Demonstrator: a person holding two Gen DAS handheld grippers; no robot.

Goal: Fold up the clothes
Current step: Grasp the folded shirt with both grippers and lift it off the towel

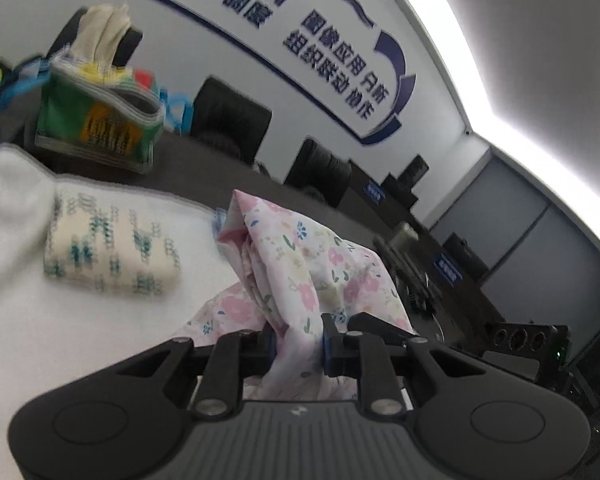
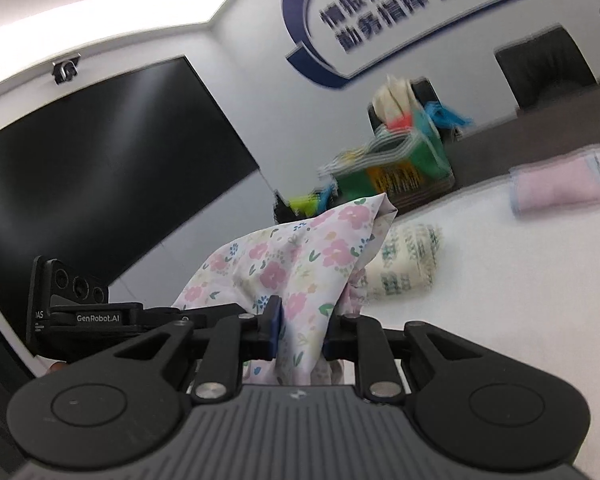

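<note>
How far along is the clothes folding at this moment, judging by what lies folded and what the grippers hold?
Done: a green-patterned folded piece and a pink folded piece lie on the white cloth. In hand: the floral garment, bunched and unfolded, is pinched by both the left gripper and the right gripper. Left: spreading and folding it. The green bag holds more fabric, possibly more to fold.

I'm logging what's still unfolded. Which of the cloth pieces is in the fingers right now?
The pink floral garment, bunched and pinched by both the left gripper and right gripper. The green-patterned bundle and pink bundle lie folded on the white surface.
</note>
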